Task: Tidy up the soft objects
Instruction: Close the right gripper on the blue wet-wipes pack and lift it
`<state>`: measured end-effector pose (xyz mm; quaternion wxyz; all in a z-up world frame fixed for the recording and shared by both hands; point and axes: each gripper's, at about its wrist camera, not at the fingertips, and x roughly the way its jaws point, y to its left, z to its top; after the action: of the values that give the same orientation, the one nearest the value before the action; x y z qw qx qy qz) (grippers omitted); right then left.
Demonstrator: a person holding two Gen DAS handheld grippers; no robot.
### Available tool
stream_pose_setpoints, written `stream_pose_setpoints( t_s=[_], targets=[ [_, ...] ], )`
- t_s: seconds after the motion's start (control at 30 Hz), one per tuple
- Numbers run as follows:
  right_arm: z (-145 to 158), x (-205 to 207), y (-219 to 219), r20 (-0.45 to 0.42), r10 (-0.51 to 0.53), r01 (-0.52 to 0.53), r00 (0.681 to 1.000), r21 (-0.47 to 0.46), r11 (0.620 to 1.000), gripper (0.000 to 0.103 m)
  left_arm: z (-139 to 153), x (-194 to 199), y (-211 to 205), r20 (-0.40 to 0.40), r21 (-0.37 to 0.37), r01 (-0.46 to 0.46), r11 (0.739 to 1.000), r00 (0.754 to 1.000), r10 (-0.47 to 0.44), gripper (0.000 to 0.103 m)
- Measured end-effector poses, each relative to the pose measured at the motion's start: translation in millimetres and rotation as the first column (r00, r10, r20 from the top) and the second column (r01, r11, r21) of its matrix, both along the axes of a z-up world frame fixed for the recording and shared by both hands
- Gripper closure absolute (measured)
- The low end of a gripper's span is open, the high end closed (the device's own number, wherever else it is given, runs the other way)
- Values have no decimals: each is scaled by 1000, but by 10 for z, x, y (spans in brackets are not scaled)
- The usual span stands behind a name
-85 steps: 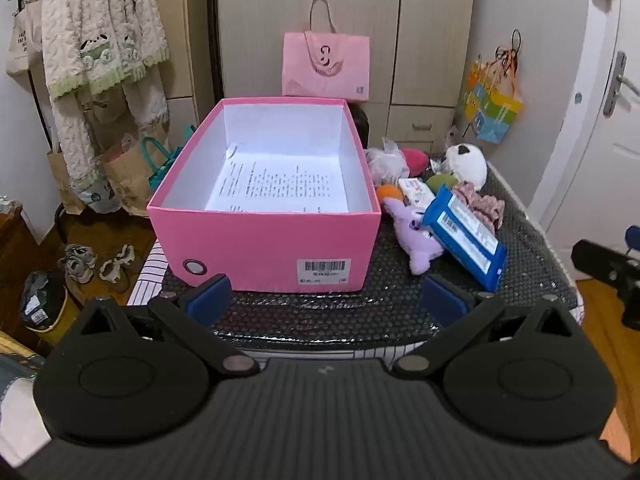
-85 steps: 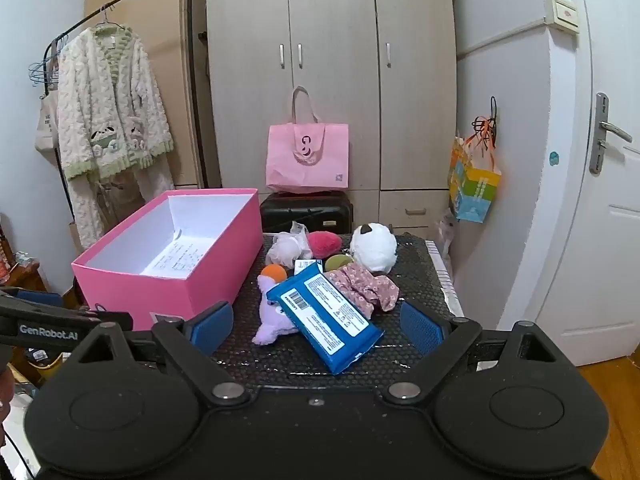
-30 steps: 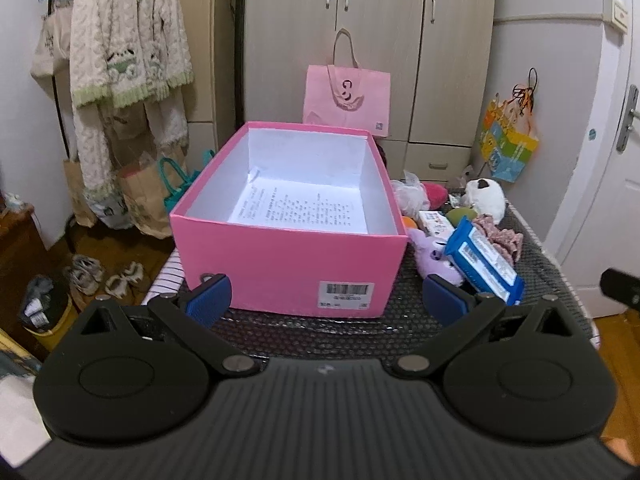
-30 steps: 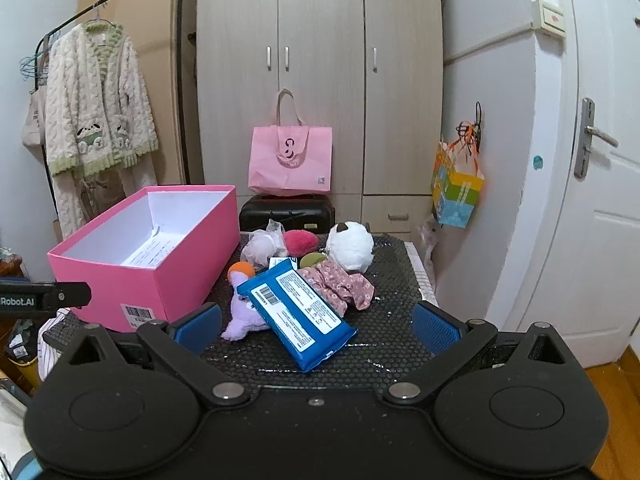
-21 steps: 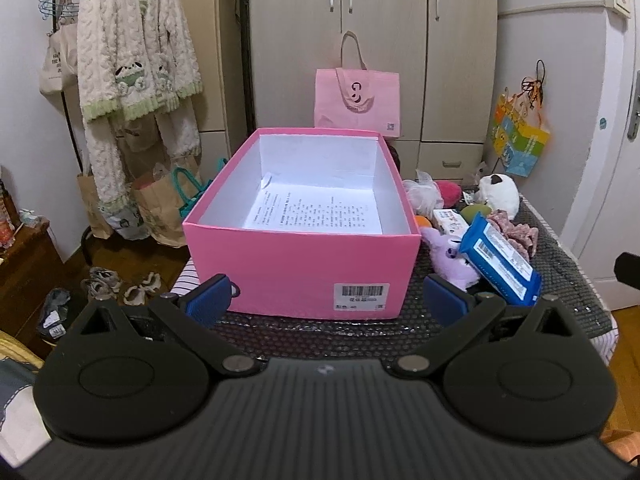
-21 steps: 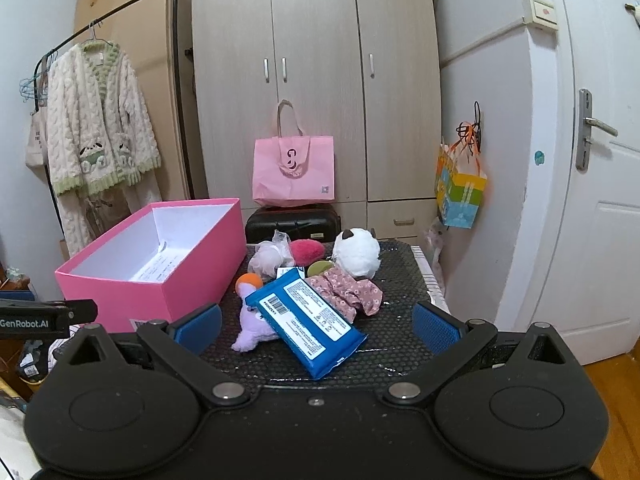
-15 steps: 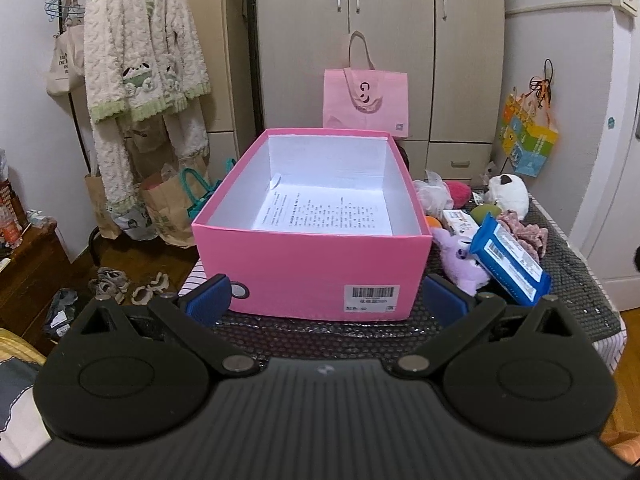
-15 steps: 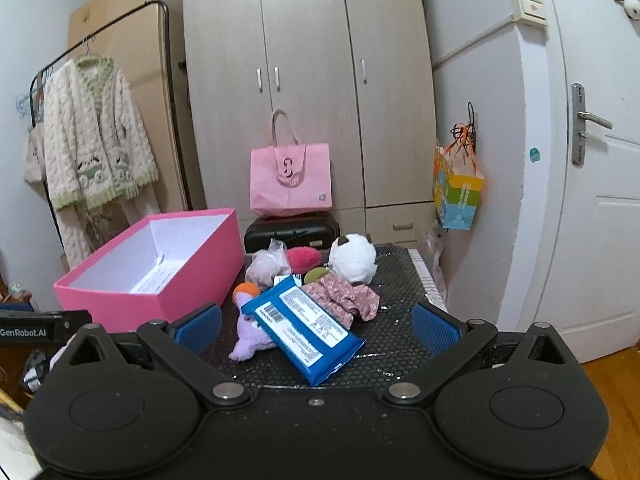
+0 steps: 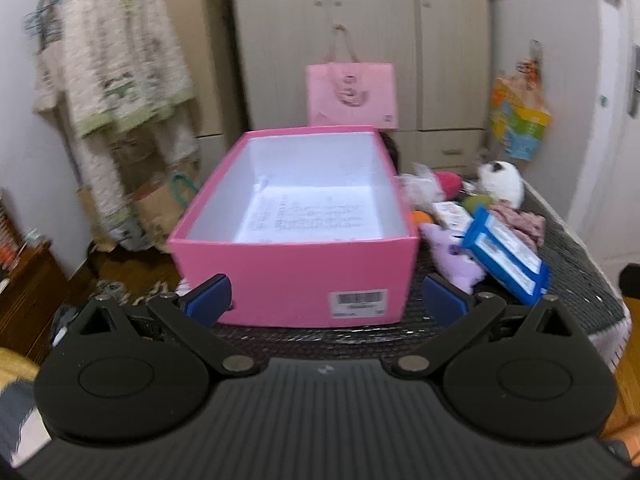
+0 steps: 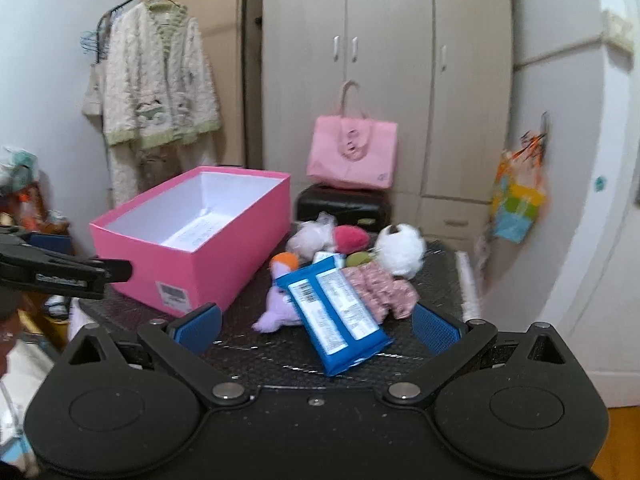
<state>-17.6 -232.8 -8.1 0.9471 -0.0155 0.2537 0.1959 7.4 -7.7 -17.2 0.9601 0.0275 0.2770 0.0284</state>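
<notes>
An open pink box (image 9: 296, 276) (image 10: 208, 264) stands on the black mat, holding only a printed sheet (image 9: 312, 216). To its right lies a pile of soft things: a purple plush (image 10: 276, 308) (image 9: 452, 256), a blue wipes pack (image 10: 336, 312) (image 9: 504, 256), a pink floral cloth (image 10: 380, 288), a white plush ball (image 10: 400, 248) (image 9: 502, 178), a red plush (image 10: 350, 238) and a green ball (image 10: 358, 259). My left gripper (image 9: 326, 300) is open and empty in front of the box. My right gripper (image 10: 316, 326) is open and empty, just short of the wipes pack.
A pink bag (image 10: 352, 152) sits on a black case (image 10: 344, 206) before the wardrobe. A cardigan (image 10: 158, 92) hangs at the left. A colourful bag (image 10: 518, 200) hangs by the door. The left gripper's body (image 10: 60, 270) shows at the right view's left edge.
Both views have shifted and blurred. The left gripper has come closer to the box. The right gripper has swung left and lower toward the pile. Nothing on the mat has moved.
</notes>
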Motion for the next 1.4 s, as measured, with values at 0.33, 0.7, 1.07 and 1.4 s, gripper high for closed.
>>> stream_pose_setpoints(
  t_s=[0.33,0.7,1.07,1.4],
  targets=[
    [-32,107,-273,4,64,-64,998,71,995,0,90,335,-513,68,88,198,976,976,-205,0],
    [-679,599,-436,10,-59,58,998,137,989,0,-30,879,-976,32,134,411,902,908,-418,1],
    [-1177,880,-159,-72,7,-4,997,37,999,1,-421,1555,-1231,-146,97,500,860,862,-485,32],
    [-1328,899,10,-76,-29,28,997,-18,999,22,-635,1769,-1150,-231,-27,543,839,813,-534,51]
  ],
)
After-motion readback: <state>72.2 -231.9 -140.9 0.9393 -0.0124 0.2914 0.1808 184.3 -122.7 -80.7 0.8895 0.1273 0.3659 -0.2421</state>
